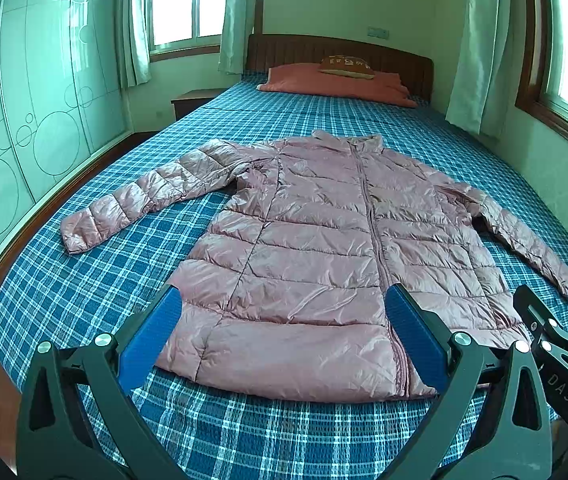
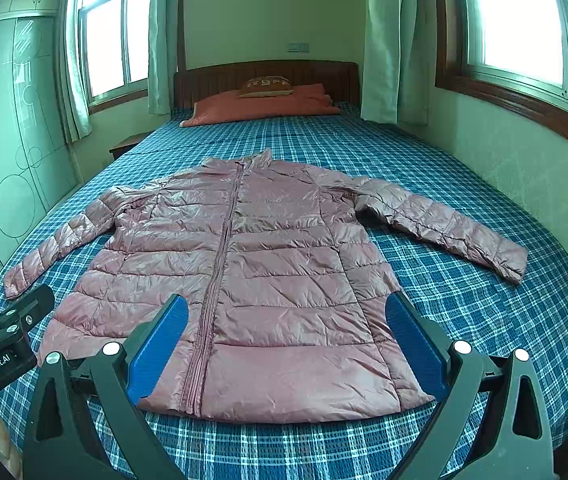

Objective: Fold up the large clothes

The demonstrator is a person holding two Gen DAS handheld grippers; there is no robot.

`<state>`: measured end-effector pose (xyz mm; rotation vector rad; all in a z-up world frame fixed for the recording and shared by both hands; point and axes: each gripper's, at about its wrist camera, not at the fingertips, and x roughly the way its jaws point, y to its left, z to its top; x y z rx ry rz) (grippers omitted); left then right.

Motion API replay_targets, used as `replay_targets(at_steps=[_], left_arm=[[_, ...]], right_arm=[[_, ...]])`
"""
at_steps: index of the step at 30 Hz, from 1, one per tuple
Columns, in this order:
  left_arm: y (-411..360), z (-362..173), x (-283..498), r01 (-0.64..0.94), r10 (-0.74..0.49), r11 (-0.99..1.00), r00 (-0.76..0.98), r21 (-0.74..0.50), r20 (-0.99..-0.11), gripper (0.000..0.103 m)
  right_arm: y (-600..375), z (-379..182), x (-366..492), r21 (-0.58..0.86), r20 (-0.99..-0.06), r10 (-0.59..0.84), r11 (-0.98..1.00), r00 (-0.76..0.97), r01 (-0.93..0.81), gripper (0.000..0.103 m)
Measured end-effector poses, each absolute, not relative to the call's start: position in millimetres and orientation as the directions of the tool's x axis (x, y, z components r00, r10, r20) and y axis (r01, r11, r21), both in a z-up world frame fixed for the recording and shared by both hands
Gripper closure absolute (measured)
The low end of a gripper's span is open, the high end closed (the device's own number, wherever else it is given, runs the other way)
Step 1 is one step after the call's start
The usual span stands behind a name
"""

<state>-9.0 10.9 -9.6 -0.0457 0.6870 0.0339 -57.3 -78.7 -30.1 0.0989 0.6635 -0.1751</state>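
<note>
A pink quilted puffer jacket (image 1: 307, 248) lies flat and zipped on the bed, collar toward the headboard, hem toward me, both sleeves spread outward. It also shows in the right wrist view (image 2: 244, 264). My left gripper (image 1: 284, 304) is open and empty, hovering above the hem's left half. My right gripper (image 2: 285, 312) is open and empty, above the hem's right half. The right gripper's body (image 1: 555, 328) shows at the right edge of the left wrist view; the left gripper's body (image 2: 8, 328) shows at the left edge of the right wrist view.
The bed has a blue plaid sheet (image 1: 84, 280), an orange folded blanket (image 1: 335, 84) with a brown pillow (image 1: 345, 66) at the wooden headboard. A green glass wardrobe (image 1: 24, 100) stands left; a wall with windows (image 2: 523, 20) runs on the right. A nightstand (image 1: 192, 100) sits at the far left.
</note>
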Motion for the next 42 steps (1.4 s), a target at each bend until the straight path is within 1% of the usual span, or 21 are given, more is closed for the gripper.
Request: replay_targets(at_steps=[10,13,15,20,24,25,26,27,28,29,30,31,33,34,35,36,37,42], left_arm=[[13,-14,-6,-0.048,0.013,0.998,0.770,-0.037,-0.637,0.002],[16,-19,3,-0.056,0.006,0.997,0.764,-0.056,-0.646,0.002],[22,-25,13,-0.068,-0.002,0.994,0.749,-0.081,-0.663,0.002],[54,-54,52,-0.145,-0.056,0.969,0.663,-0.201,-0.746,0.002],[82,-78,82,-0.258,0.013,0.947,0.624,-0.190,-0.782,0.002],[92,-85,91,-0.291,0.033,0.939,0.611,-0.186,-0.791,0.004],[100,-90,97,-0.322,0.053,0.930,0.602,-0.181,-0.797,0.009],[111,-98,105,-0.368,0.086,0.914,0.583,-0.169,-0.808,0.025],[118,-103,109,-0.399,0.101,0.902,0.567,-0.165,-0.818,0.036],[128,-110,115,-0.434,0.107,0.884,0.547,-0.172,-0.830,0.037],[138,-116,120,-0.460,0.102,0.868,0.531,-0.185,-0.841,0.038],[144,-121,124,-0.479,0.102,0.857,0.519,-0.190,-0.849,0.038],[157,-129,130,-0.515,0.115,0.835,0.506,-0.193,-0.855,0.038],[164,-131,132,-0.537,0.129,0.821,0.504,-0.193,-0.854,0.037],[169,-133,133,-0.554,0.137,0.807,0.508,-0.202,-0.850,0.035],[173,-134,133,-0.569,0.139,0.794,0.512,-0.214,-0.847,0.027],[178,-136,134,-0.584,0.137,0.778,0.517,-0.232,-0.845,0.021],[187,-142,131,-0.618,0.138,0.742,0.520,-0.260,-0.843,0.017]], right_arm=[[-77,-36,-53,0.040,-0.624,-0.126,0.980,0.771,0.193,0.005],[-83,-42,-49,0.064,-0.632,-0.111,0.979,0.767,0.194,0.005],[-90,-47,-43,0.094,-0.641,-0.091,0.976,0.762,0.196,0.005],[-119,-66,-24,0.181,-0.663,-0.057,0.955,0.746,0.234,0.005],[-159,-85,-4,0.250,-0.669,-0.051,0.924,0.741,0.290,0.005],[-173,-91,1,0.272,-0.668,-0.052,0.911,0.743,0.308,0.005],[-187,-96,5,0.288,-0.661,-0.063,0.899,0.748,0.330,0.006],[-199,-100,8,0.291,-0.658,-0.084,0.888,0.748,0.356,0.007],[-215,-106,12,0.288,-0.664,-0.111,0.874,0.739,0.390,0.021],[-226,-109,14,0.291,-0.670,-0.121,0.865,0.732,0.409,0.047],[-241,-114,16,0.304,-0.679,-0.126,0.849,0.723,0.433,0.051],[-267,-122,18,0.344,-0.689,-0.121,0.813,0.715,0.470,0.051],[-302,-131,15,0.423,-0.673,-0.111,0.753,0.731,0.503,0.051],[-313,-134,14,0.444,-0.667,-0.114,0.733,0.736,0.516,0.049],[-333,-139,11,0.476,-0.660,-0.122,0.696,0.741,0.538,0.042],[-351,-144,7,0.511,-0.651,-0.126,0.656,0.748,0.555,0.037],[-367,-150,3,0.547,-0.637,-0.131,0.618,0.760,0.565,0.032],[-431,-176,-11,0.661,-0.607,-0.155,0.446,0.780,0.603,0.032]])
